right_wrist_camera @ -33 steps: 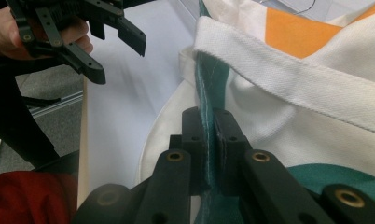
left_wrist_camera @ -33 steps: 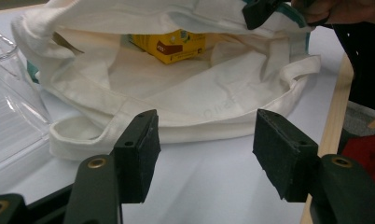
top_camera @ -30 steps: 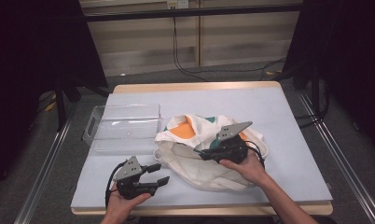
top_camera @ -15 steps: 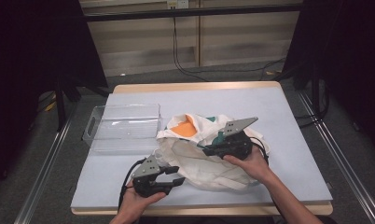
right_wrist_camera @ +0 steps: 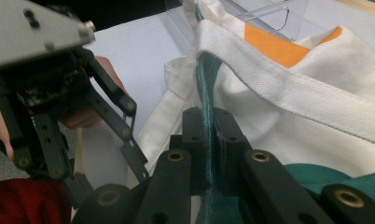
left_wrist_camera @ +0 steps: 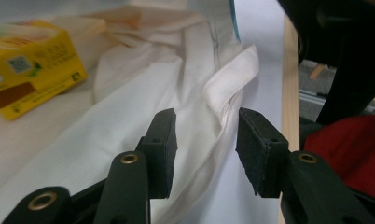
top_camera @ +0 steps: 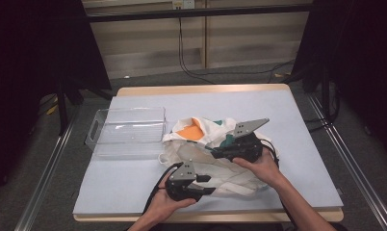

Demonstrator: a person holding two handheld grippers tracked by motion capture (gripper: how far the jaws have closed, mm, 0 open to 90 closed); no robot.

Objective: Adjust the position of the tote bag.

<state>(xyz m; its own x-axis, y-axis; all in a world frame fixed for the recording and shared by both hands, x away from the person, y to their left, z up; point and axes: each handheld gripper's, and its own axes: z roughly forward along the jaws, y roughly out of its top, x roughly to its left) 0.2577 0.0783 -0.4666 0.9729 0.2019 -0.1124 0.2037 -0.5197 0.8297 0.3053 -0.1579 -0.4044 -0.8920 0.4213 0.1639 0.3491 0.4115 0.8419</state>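
Observation:
A white cloth tote bag [top_camera: 194,150] with an orange patch [top_camera: 190,131] and teal trim lies crumpled at the table's middle. My right gripper [top_camera: 216,151] is shut on the bag's teal-edged rim [right_wrist_camera: 205,79], and a white strap [right_wrist_camera: 288,88] runs across just beyond the jaws. My left gripper [top_camera: 208,184] is at the bag's near left side. It is open [left_wrist_camera: 206,135], with a folded white strap [left_wrist_camera: 232,77] lying between and beyond its pads without touching them. A yellow box [left_wrist_camera: 31,65] rests on the cloth to the left of those jaws.
A clear plastic bin [top_camera: 129,110] stands left of the bag on the pale blue table [top_camera: 129,185]. The table's wooden front edge [left_wrist_camera: 288,84] lies close behind the strap. Dark stands and cables surround the table.
My left gripper has travelled right from the table's front left to the bag's near edge. The right gripper has kept its hold on the rim and shifted only slightly.

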